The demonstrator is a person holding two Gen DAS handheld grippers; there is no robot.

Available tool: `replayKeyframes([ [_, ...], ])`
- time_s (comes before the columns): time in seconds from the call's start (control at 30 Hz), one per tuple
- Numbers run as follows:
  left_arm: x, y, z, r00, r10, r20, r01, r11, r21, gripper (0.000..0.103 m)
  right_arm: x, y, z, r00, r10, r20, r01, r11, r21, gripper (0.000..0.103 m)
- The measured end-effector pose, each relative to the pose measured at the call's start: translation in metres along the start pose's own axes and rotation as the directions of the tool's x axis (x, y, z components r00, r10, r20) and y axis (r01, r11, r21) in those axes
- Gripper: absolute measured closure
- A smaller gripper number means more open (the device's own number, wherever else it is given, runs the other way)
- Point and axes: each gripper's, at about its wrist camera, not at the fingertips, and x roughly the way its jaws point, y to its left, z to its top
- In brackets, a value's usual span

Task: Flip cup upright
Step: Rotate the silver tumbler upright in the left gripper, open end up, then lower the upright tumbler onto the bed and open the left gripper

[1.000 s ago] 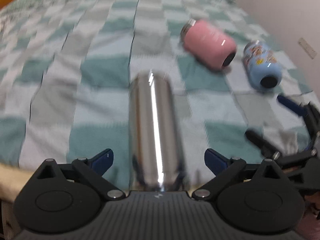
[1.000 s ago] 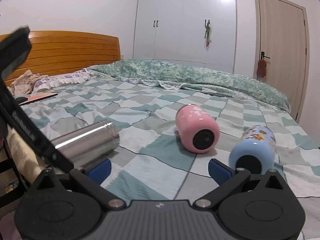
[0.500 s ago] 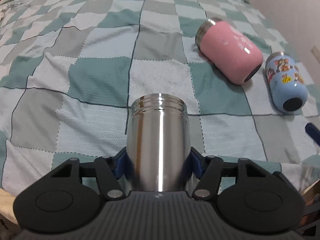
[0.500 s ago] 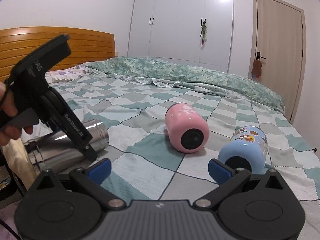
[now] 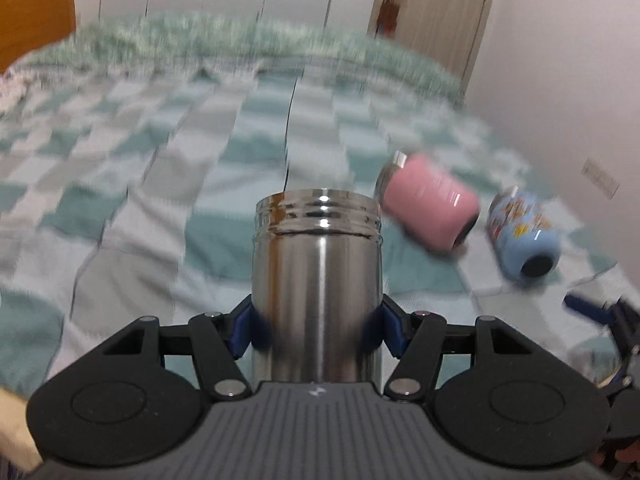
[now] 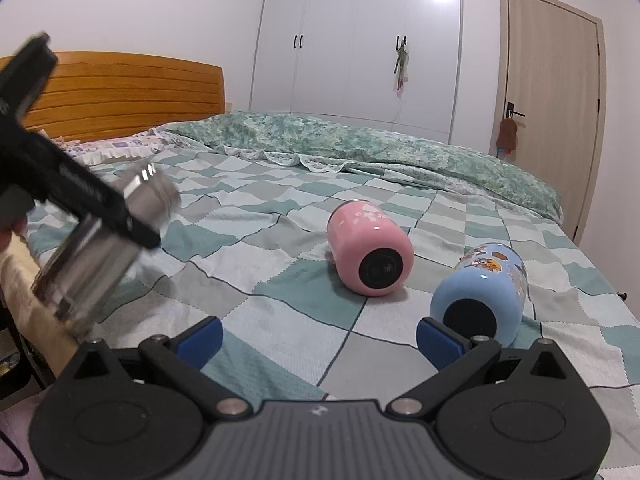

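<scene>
My left gripper (image 5: pixel 316 326) is shut on a shiny steel cup (image 5: pixel 316 280), its blue pads on both sides of the body. In the right wrist view the steel cup (image 6: pixel 104 248) hangs tilted above the bed's left edge, open threaded end up and away. A pink cup (image 6: pixel 370 254) lies on its side mid-bed; it also shows in the left wrist view (image 5: pixel 430 204). A blue cartoon cup (image 6: pixel 480 296) lies on its side just beyond my right gripper (image 6: pixel 320 338), which is open and empty.
The checked green and grey quilt (image 6: pixel 280 276) covers the bed. A rumpled green duvet (image 6: pixel 360 148) lies at the far side, a wooden headboard (image 6: pixel 120 96) at the left. A wardrobe (image 6: pixel 360 40) and a door (image 6: pixel 552 100) stand behind.
My left gripper closed on the steel cup, lifted it off the quilt and is tilting it up, open end rising. The right gripper has hardly moved.
</scene>
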Motion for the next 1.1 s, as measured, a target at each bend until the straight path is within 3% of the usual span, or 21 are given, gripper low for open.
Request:
replayKeyframes([
  [0.27, 0.007, -0.008, 0.008, 0.984, 0.038, 0.172, -0.045, 0.998, 0.040, 0.041, 0.001, 0.003, -0.001, 1.000, -0.020, -0.005, 0.020, 1.000, 0.002, 0.000],
  [0.6, 0.034, -0.002, 0.010, 0.983, 0.102, 0.149, -0.112, 0.992, 0.058, 0.041, 0.011, 0.005, -0.004, 0.999, -0.031, -0.025, 0.031, 1.000, -0.004, 0.000],
  [0.9, 0.051, -0.003, 0.021, 0.986, 0.107, 0.127, -0.116, 0.991, 0.069, 0.040, 0.014, 0.007, -0.003, 0.999, -0.042, -0.026, 0.042, 0.999, -0.008, 0.000],
  [0.93, 0.050, -0.003, 0.021, 0.987, 0.103, 0.125, -0.113, 0.991, 0.071, 0.038, 0.012, 0.007, -0.003, 0.999, -0.043, -0.024, 0.043, 0.999, -0.008, 0.000],
  [1.0, 0.045, -0.003, 0.020, 0.986, 0.099, 0.131, -0.109, 0.991, 0.072, 0.016, 0.010, 0.008, -0.003, 0.999, -0.048, -0.021, 0.048, 0.999, -0.010, 0.000],
  [1.03, 0.038, -0.004, 0.018, 0.983, 0.103, 0.153, -0.115, 0.991, 0.070, 0.000, 0.007, 0.009, -0.002, 0.999, -0.051, -0.018, 0.050, 0.999, -0.012, 0.000],
  [1.1, 0.018, -0.008, 0.013, 0.970, 0.100, 0.221, -0.118, 0.991, 0.069, 0.000, 0.001, 0.011, -0.001, 0.999, -0.054, -0.007, 0.054, 0.998, -0.015, 0.000],
])
